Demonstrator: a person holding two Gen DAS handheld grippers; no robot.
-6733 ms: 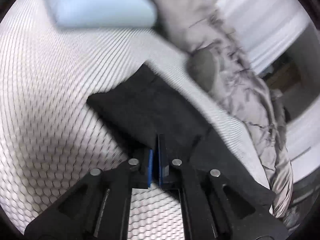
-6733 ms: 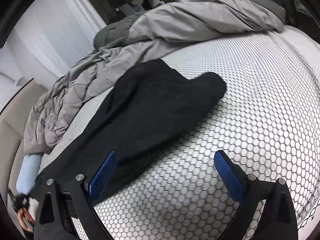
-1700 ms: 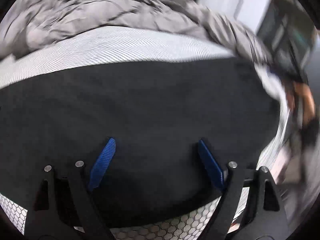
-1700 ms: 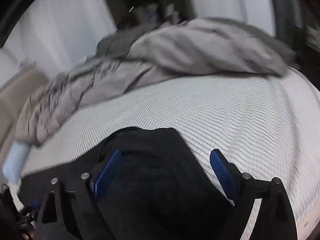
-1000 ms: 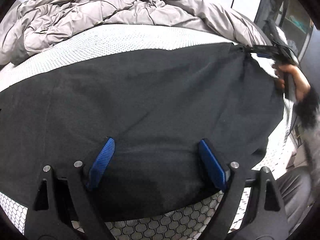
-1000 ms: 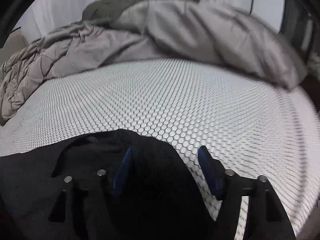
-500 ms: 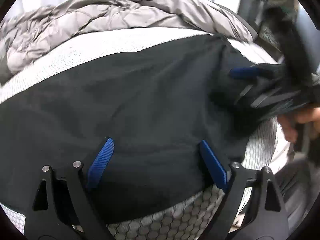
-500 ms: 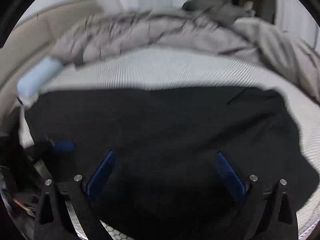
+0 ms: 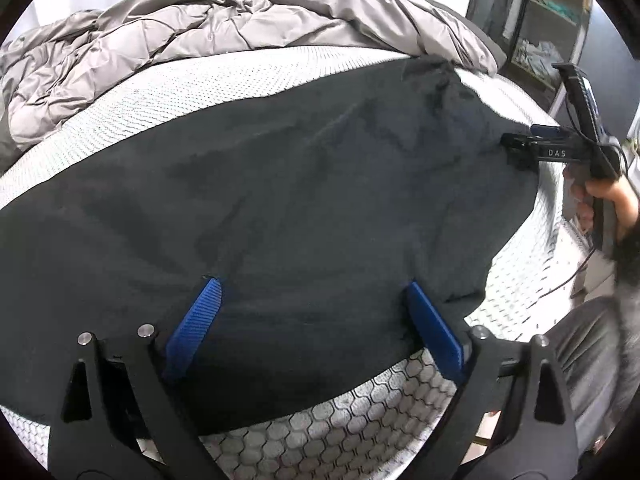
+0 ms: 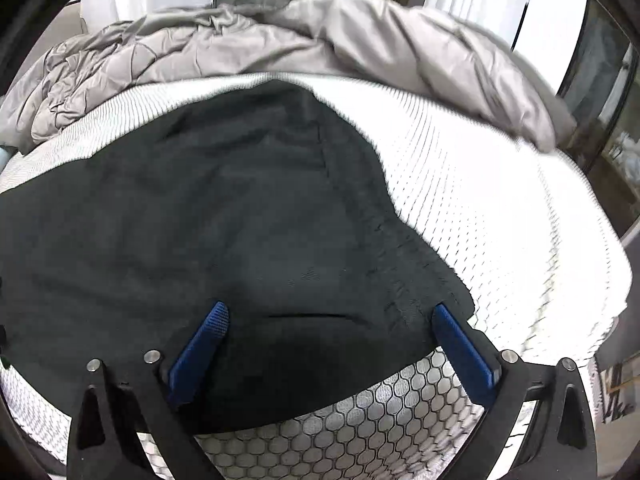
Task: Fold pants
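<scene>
1 pr black pants spread flat on honeycomb-patterned mattress, near front edge. 1 grey duvet bunched behind. 2 grippers: left gripper over pants, jaws wide & opening, nothing pinched; right gripper over pants' end, jaws wide, empty. 1 hand seen at right.

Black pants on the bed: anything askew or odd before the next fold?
Mostly fine. The black fabric pants lie spread on the white honeycomb-patterned mattress, but their far right corner is bunched and wrinkled near the crumpled grey quilted duvet. Nothing looks damaged.
</scene>
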